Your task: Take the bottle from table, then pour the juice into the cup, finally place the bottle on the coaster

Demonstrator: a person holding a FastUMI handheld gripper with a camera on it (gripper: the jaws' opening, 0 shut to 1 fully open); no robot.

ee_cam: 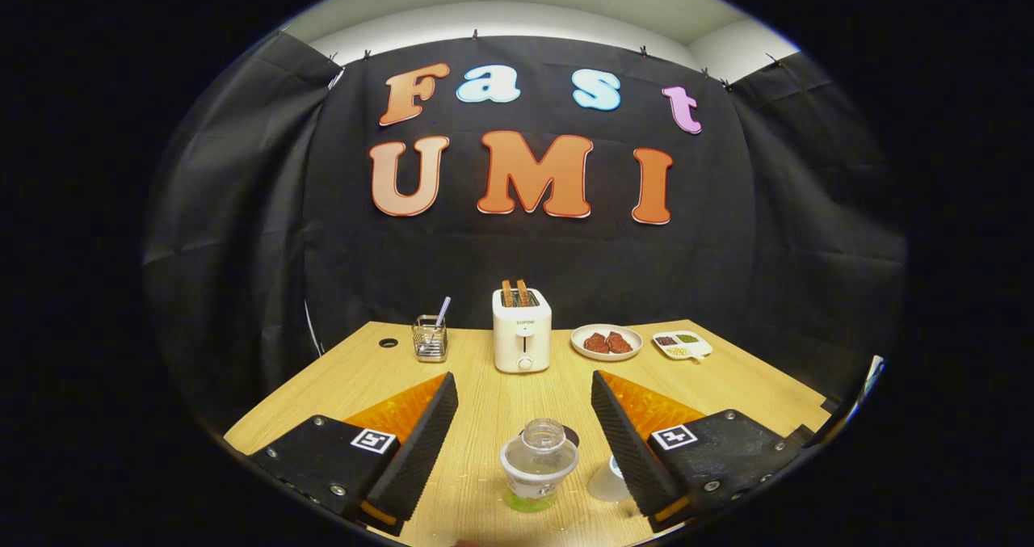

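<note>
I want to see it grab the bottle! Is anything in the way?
No. The gripper is open, with the bottle standing between its fingers, untouched, and bare table around it. The cup sits beside the bottle, right against one finger.

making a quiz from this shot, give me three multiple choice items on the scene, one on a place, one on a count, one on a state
1. Where is the clear plastic bottle?
A. between the tongs
B. behind the white toaster
C. on the round plate

2. How many bread slices stand in the white toaster?
A. none
B. two
C. four

3. How are the tongs?
A. shut on the bottle
B. open
C. shut on the cup

Answers:
1 A, the bottle stands on the wooden table between the two fingers.
2 B, two slices stick out of the slots.
3 B, a gap shows on each side of the bottle.
</note>
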